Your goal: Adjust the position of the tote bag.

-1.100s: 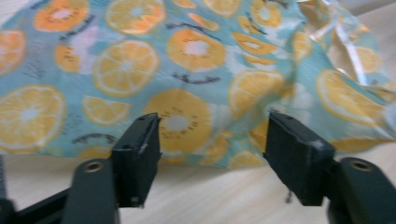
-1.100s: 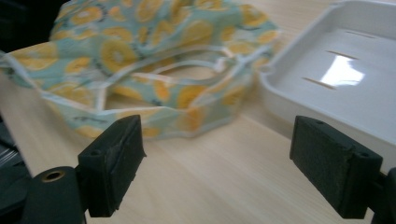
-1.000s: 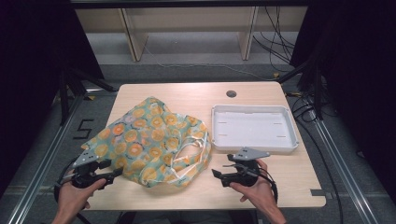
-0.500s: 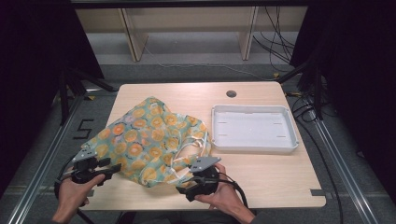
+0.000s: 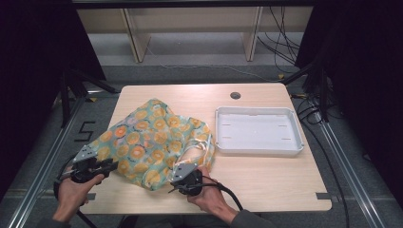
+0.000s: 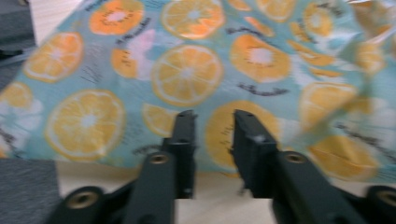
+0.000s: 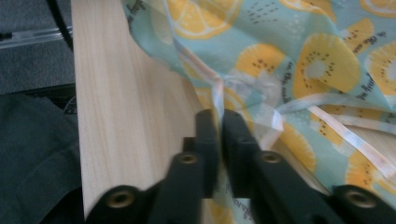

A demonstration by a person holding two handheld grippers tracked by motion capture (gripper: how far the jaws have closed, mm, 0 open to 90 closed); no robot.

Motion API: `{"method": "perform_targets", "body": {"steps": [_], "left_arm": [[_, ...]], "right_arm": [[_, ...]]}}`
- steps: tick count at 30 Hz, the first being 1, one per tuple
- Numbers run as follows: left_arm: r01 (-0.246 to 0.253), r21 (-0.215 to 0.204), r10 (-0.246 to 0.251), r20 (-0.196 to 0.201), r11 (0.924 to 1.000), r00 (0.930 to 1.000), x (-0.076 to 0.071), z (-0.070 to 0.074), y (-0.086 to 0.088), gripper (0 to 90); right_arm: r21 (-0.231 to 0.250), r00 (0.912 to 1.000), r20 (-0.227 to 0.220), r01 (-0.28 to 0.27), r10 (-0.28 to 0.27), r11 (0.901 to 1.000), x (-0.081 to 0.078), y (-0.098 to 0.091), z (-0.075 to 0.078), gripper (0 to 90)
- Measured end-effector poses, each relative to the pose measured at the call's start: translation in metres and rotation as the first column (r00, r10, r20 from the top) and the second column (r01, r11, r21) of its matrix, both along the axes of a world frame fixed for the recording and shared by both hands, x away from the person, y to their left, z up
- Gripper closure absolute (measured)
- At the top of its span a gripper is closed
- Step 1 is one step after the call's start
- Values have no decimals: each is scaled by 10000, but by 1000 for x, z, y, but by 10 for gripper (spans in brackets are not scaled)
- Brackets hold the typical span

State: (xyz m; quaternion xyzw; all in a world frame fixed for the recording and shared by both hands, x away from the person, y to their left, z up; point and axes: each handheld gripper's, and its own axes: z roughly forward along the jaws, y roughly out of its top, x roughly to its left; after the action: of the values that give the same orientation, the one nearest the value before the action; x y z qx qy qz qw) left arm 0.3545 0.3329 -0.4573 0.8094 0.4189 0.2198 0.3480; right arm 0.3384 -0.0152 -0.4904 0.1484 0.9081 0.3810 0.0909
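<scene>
**Gripping a thin hem with only one side secured**

Pinching the near edge of the orange-slice printed cloth (image 5: 151, 142), the right gripper (image 7: 219, 122) has its jaws drawn nearly together on the fabric's hem, right where a pale ribbon tie (image 7: 336, 122) crosses. The cloth lies crumpled on the left half of the wooden table (image 5: 266, 180), its right edge just beside the empty white tray (image 5: 259, 130).

The left gripper (image 6: 212, 122) sits at the cloth's near-left edge with its jaws parted by a clear gap; the fabric lies beyond the tips, and nothing appears held between them.

The risks, as I judge them:

- The right grip takes only a narrow fold, so a sharp pull could slide the hem free.
- The ribbon may be caught instead of the cloth, so lifting would draw the tie and bunch the fabric.
- If the right hand lifts before the left closes, the cloth could drag sideways and twist.
- A dragged cloth could nudge the tray.
</scene>
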Motion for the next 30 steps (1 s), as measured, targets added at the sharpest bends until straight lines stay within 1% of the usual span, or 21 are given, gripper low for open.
{"method": "perform_targets", "body": {"steps": [1, 2, 4, 5, 6, 7, 8, 9, 10, 11, 12, 13, 15, 16, 18, 19, 22, 24, 26, 28, 30], "left_arm": [[-797, -317, 781, -467, 9963, 9958, 6, -5, -2, 785], [-601, -82, 599, -263, 9982, 9979, 15, -7, 1, 805], [-623, 231, 631, -374, 9978, 9973, 27, -12, 5, 835], [-1177, -33, 1172, -626, 9930, 9911, 33, -16, 5, 846], [-1177, -33, 1172, -626, 9930, 9911, 33, -16, 5, 854], [-1396, -1, 1392, -804, 9902, 9870, 43, -21, 6, 864], [-1618, -65, 1603, -999, 9868, 9820, 47, -23, 6, 870], [-1721, -8, 1709, -1114, 9851, 9790, 50, -25, 7, 879], [-1721, -8, 1709, -1114, 9851, 9790, 50, -25, 7, 887], [-1812, -26, 1799, -1051, 9834, 9781, 57, -28, 7, 891], [-1812, -26, 1799, -1051, 9834, 9781, 57, -28, 7, 892], [-1883, -139, 1855, -1133, 9820, 9761, 63, -28, 5, 894], [-1902, -185, 1868, -1169, 9816, 9754, 65, -28, 3, 894], [-1930, -252, 1890, -1145, 9809, 9753, 72, -28, -2, 894], [-1925, -251, 1887, -1103, 9810, 9758, 74, -28, -4, 894], [-1993, -299, 1949, -1102, 9795, 9746, 82, -29, -7, 894], [-2054, -357, 2003, -1126, 9780, 9732, 88, -27, -10, 894], [-1952, -456, 1894, -1082, 9797, 9759, 95, -25, -12, 894], [-1910, -324, 1868, -1043, 9811, 9769, 105, -25, -18, 894], [-1909, -320, 1867, -1037, 9811, 9769, 108, -25, -19, 895], [-1800, -426, 1738, -1205, 9827, 9774, 114, -28, -25, 895]], "right_arm": [[-23, 9998, 10, -174, 174, 9998, -2, 3, 0, 900], [-133, 9997, 63, -247, 248, 9996, -4, 4, 1, 900], [-91, 9990, 97, -441, 442, 9990, -7, 6, 3, 900], [-80, 9988, 27, -497, 497, 9987, -9, 8, 4, 900], [-80, 9988, 27, -497, 497, 9987, -9, 8, 4, 900], [-12, 9978, 67, -659, 660, 9978, -12, 10, 5, 900], [3, 9968, 71, -796, 796, 9968, -12, 11, 6, 900], [21, 9962, 36, -865, 864, 9963, -14, 12, 7, 900], [21, 9962, 36, -865, 864, 9963, -14, 12, 7, 900], [160, 9965, -195, -811, 814, 9966, -19, 15, 8, 900], [160, 9965, -195, -811, 814, 9966, -19, 15, 8, 900], [213, 9951, -286, -945, 951, 9953, -22, 18, 9, 900], [368, 9941, -448, -969, 985, 9946, -24, 20, 10, 900], [432, 9935, -524, -989, 1012, 9942, -26, 21, 10, 900], [474, 9928, -469, -1084, 1106, 9930, -27, 23, 11, 900], [537, 9913, -573, -1153, 1183, 9919, -30, 26, 13, 900], [611, 9888, -662, -1301, 1340, 9896, -35, 29, 14, 900], [614, 9845, -747, -1543, 1587, 9861, -41, 34, 14, 900], [632, 9777, -897, -1845, 1897, 9808, -47, 41, 12, 900], [643, 9754, -948, -1933, 1988, 9790, -49, 44, 11, 900], [683, 9701, -1101, -2099, 2165, 9753, -55, 49, 11, 900]]}}
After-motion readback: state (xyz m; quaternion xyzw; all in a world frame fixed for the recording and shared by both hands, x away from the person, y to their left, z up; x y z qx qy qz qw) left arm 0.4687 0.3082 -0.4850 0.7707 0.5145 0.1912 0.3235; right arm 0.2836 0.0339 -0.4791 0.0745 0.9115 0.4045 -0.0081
